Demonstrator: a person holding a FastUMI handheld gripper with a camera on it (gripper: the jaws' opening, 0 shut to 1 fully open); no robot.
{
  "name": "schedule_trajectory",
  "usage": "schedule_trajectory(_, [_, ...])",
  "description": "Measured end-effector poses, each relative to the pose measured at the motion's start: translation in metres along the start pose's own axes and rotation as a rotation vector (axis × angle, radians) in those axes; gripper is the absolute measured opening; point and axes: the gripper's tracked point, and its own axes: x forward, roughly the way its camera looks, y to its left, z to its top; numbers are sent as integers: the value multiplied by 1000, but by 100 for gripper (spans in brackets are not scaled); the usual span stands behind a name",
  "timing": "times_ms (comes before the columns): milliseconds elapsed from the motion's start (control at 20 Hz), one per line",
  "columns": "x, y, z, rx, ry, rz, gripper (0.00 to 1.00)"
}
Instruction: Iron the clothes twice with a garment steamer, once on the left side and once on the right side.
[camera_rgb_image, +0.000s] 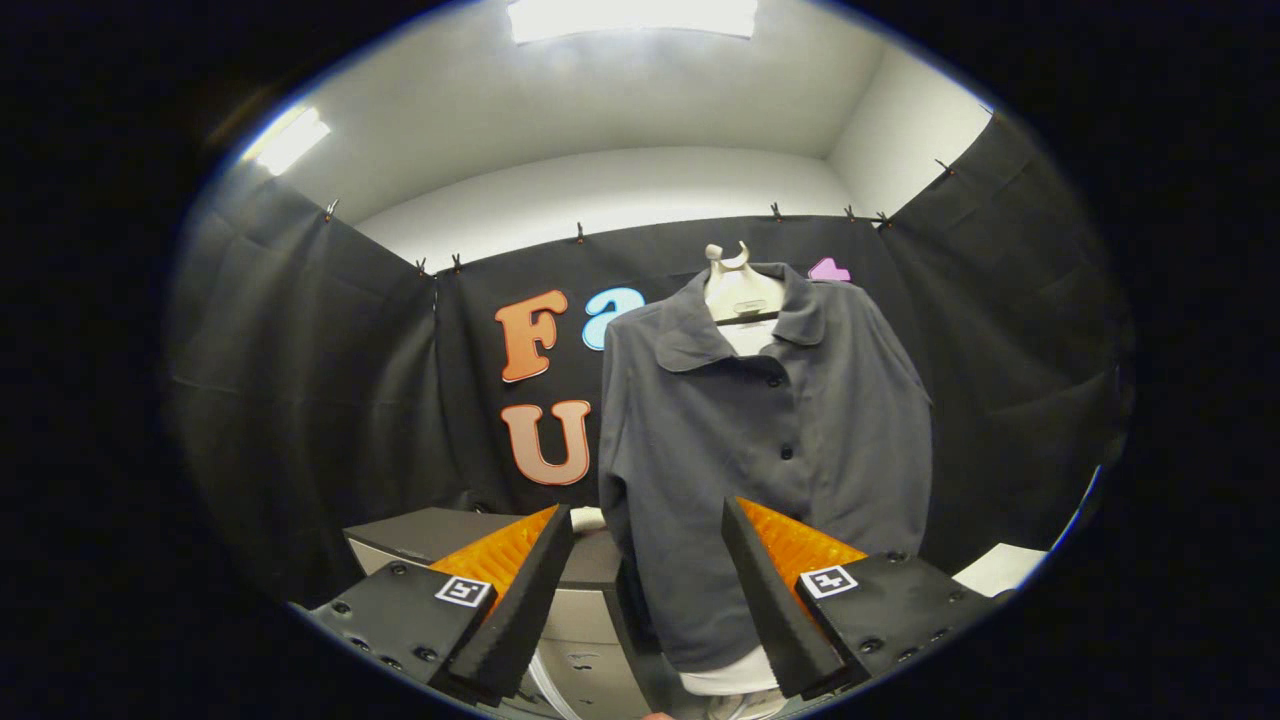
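Shirt (770, 450) hangs buttoned on a hanger (741, 295) against the booth wall, front spread flat for steaming each side. Claw (648, 570) stands wide and holds nothing, aimed at the hem, its left finger before a grey cabinet (420, 535). I cannot pick out a steamer.

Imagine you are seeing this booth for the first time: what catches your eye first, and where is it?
A dark grey buttoned shirt hangs on a pale hanger against the black cloth wall, straight beyond the gripper. The jaws stand open and empty. A grey cabinet stands low beside the shirt's hem.
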Motion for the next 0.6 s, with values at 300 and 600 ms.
schedule_trajectory(300, [94, 80, -19, 7, 83, 109, 96])
schedule_trajectory(600, [203, 135, -74, -48, 197, 107, 96])
